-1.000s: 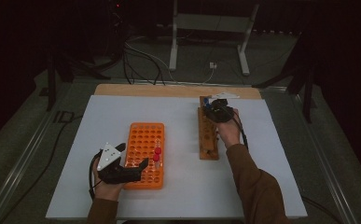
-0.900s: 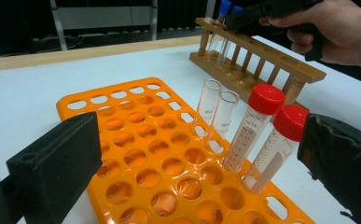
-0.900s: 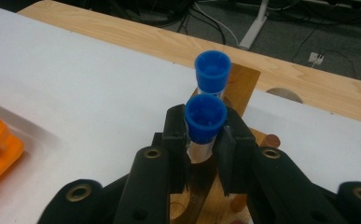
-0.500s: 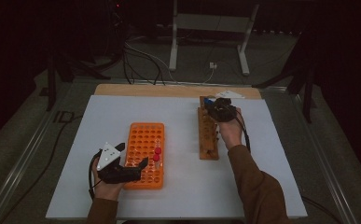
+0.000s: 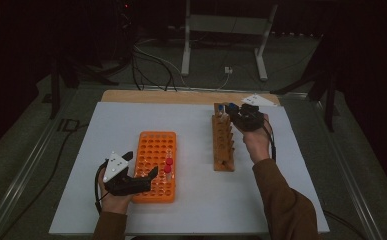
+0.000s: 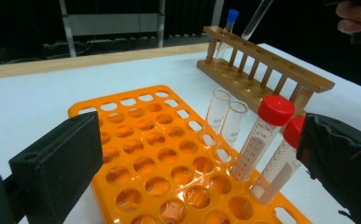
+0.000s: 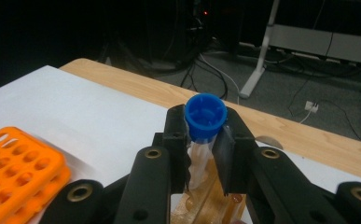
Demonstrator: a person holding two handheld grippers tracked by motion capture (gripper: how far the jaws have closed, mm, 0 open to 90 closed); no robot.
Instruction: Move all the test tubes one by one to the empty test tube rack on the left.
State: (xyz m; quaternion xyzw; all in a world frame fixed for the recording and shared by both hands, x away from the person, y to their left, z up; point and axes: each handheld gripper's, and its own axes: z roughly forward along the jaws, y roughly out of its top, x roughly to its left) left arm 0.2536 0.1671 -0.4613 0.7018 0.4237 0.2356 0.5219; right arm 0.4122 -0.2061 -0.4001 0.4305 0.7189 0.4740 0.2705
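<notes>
My right gripper (image 7: 201,135) is shut on a clear tube with a blue cap (image 7: 205,112), pinched just under the cap. It holds the tube above the far end of the wooden rack (image 5: 223,145); in the left gripper view the tube's rounded tip (image 6: 254,22) hangs clear of that rack. Another blue-capped tube (image 6: 231,18) stands in the rack's far end. My left gripper (image 5: 142,164) rests open at the near left of the orange rack (image 5: 153,150), jaws spread wide. That rack holds two red-capped tubes (image 6: 267,135) and two uncapped clear ones (image 6: 225,116).
A white mat (image 5: 106,130) covers the table, with a bare wooden strip (image 5: 151,96) along the far edge. Beyond it are cables and a metal stand (image 5: 221,30) on the floor. The person's right sleeve (image 5: 281,200) crosses the mat's near right.
The right gripper has risen and shifted slightly toward the far end, drawing the blue-capped tube up out of the wooden rack. The left gripper has stayed put.
</notes>
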